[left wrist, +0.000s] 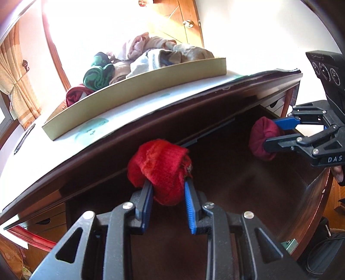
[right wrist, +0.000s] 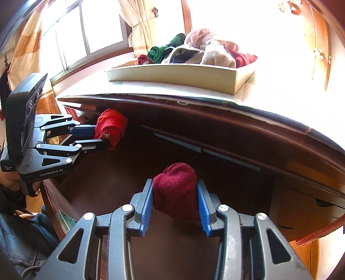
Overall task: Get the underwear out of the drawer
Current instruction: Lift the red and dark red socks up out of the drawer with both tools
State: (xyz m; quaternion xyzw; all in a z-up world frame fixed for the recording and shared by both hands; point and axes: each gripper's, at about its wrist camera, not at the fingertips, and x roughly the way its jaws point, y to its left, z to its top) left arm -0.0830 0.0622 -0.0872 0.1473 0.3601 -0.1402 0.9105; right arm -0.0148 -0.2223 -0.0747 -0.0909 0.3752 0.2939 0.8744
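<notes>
Spanning both views, a white-topped desk (right wrist: 194, 90) is seen with its dark wooden drawer (right wrist: 151, 155) pulled open beneath the front edge. Behind the desk, a window with cream curtains (right wrist: 142, 25) and wooden cabinet doors (left wrist: 172, 19) are visible.

On the desk top, a shallow cardboard tray (left wrist: 138, 90) is placed; it is filled with a heap of bundled garments in green, beige, pink, white and red.

Below the desk edge, over the open drawer, a bright red rolled underwear bundle (left wrist: 161, 168) is clamped between the pads of the left gripper (left wrist: 168, 193), jaws narrowly apart. Its long axis is tilted up toward the desk edge.

Beside it, also over the drawer, a dark maroon rolled bundle (right wrist: 176, 189) is clamped in the right gripper (right wrist: 175, 200), jaws somewhat wider. Its rounded end is directed up toward the desk.
</notes>
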